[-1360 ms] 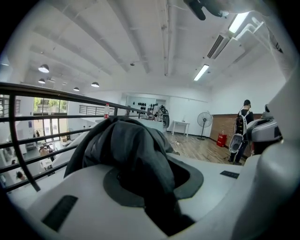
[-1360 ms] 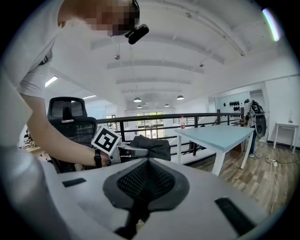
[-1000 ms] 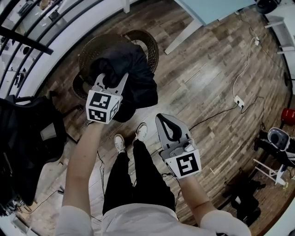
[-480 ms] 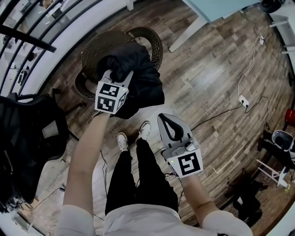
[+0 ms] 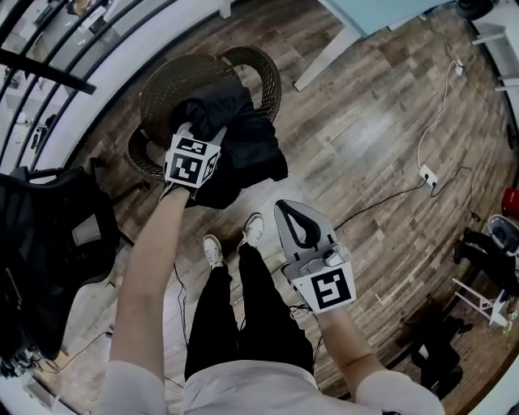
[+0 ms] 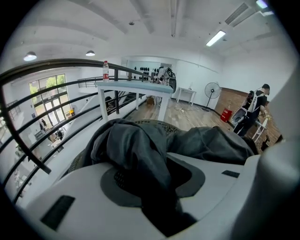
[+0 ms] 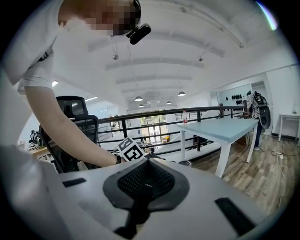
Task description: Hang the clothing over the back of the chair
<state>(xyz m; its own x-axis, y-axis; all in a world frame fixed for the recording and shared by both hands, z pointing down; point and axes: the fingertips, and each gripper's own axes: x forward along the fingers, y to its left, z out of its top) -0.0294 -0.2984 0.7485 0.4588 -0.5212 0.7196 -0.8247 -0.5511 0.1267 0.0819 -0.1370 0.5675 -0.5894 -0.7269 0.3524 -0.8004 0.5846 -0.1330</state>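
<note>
The dark clothing (image 5: 247, 142) lies bunched over the round wicker chair (image 5: 162, 81), with part of it spilling toward the floor side. My left gripper (image 5: 200, 130) points steeply down into the heap. In the left gripper view a thick fold of the clothing (image 6: 140, 150) runs between its two jaws (image 6: 164, 176), which are opening while the fold still fills the gap. The wicker rim (image 6: 159, 124) shows just behind the cloth. My right gripper (image 5: 296, 223) hangs apart above the floor, shut and empty (image 7: 145, 183).
A black office chair (image 5: 49, 235) stands at the left by the railing (image 5: 49, 69). A white table (image 5: 357, 24) is beyond the wicker chair. A cable with a power strip (image 5: 420, 177) lies on the wood floor at right. The person's feet (image 5: 212, 250) are below the chair.
My left gripper has sunk toward the wicker chair with the clothing, which now rests lower on the chair. The right gripper has kept still.
</note>
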